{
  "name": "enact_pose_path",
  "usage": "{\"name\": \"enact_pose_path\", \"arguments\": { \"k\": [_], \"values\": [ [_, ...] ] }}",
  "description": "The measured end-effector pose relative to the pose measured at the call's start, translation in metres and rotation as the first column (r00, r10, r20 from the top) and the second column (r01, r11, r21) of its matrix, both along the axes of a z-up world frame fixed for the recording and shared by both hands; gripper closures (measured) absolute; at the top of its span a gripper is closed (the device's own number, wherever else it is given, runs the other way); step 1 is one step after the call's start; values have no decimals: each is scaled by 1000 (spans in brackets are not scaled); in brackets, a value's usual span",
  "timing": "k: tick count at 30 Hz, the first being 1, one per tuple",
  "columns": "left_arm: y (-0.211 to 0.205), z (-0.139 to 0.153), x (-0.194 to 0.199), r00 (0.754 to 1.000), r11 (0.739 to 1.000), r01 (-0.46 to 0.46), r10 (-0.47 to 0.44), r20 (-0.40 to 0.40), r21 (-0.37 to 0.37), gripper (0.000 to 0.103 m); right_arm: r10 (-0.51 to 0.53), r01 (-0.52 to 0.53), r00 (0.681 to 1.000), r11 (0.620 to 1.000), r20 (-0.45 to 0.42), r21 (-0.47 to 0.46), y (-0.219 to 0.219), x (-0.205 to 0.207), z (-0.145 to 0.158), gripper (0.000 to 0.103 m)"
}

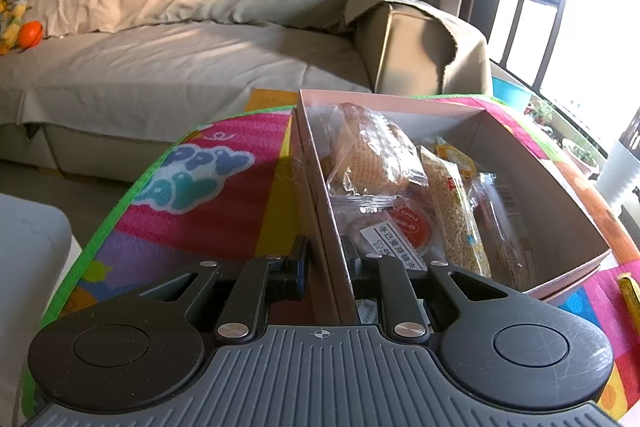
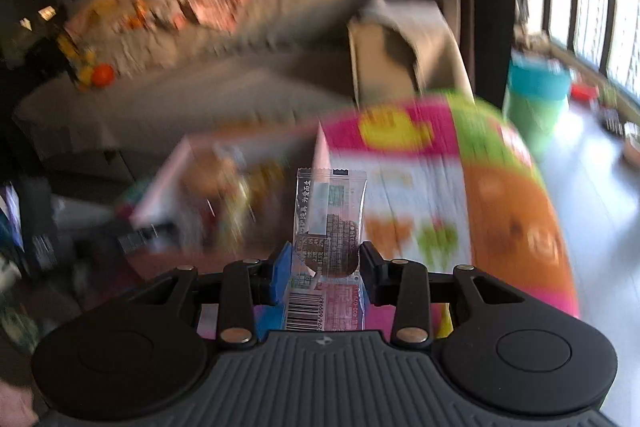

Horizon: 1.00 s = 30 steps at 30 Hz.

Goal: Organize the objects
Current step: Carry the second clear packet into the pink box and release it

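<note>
A pink cardboard box (image 1: pixel 560 203) sits on a colourful play mat (image 1: pixel 224 183) and holds several wrapped snacks: a bun (image 1: pixel 372 151), a long grain bar (image 1: pixel 456 215) and a round cake packet (image 1: pixel 384 231). My left gripper (image 1: pixel 326 267) is shut on the box's near left wall (image 1: pixel 320 227), one finger outside and one inside. My right gripper (image 2: pixel 322 267) is shut on a clear snack packet (image 2: pixel 330 219) with a dark round cake, held upright above the mat, right of the blurred box (image 2: pixel 224 183).
A grey sofa (image 1: pixel 180 67) with clothes and toys runs behind the mat. A cardboard box (image 1: pixel 416 47) stands at its right end. A yellow packet (image 1: pixel 630 291) lies on the mat at far right. A teal bin (image 2: pixel 538 87) and windows are to the right.
</note>
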State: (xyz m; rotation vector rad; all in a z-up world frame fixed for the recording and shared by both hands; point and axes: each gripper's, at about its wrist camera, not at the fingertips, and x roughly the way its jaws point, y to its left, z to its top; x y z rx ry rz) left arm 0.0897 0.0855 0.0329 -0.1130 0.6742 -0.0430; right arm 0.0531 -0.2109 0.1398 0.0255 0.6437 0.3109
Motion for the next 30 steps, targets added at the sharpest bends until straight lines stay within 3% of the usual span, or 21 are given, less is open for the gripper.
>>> {"name": "enact_pose_path", "arguments": {
  "k": [5,14,21,30],
  "values": [
    [-1,1,0,1000,1000,0,0,1,-3,84,46,-49,993,998,106,34,33,21,24,67],
    [0,1,0,1000,1000,1,-1,1,-4,84,57,-59,998,997,40,50,67,68,-1,63],
    [-1,2,1,1000,1000,-3,3,1,-6,84,14,-15,1000,999,26,48,53,66,-11,40],
    [-3,2,0,1000,1000,-1,1,1,-5,84,-72,72,997,997,-11,-28,16,51,-32,22]
  ]
}}
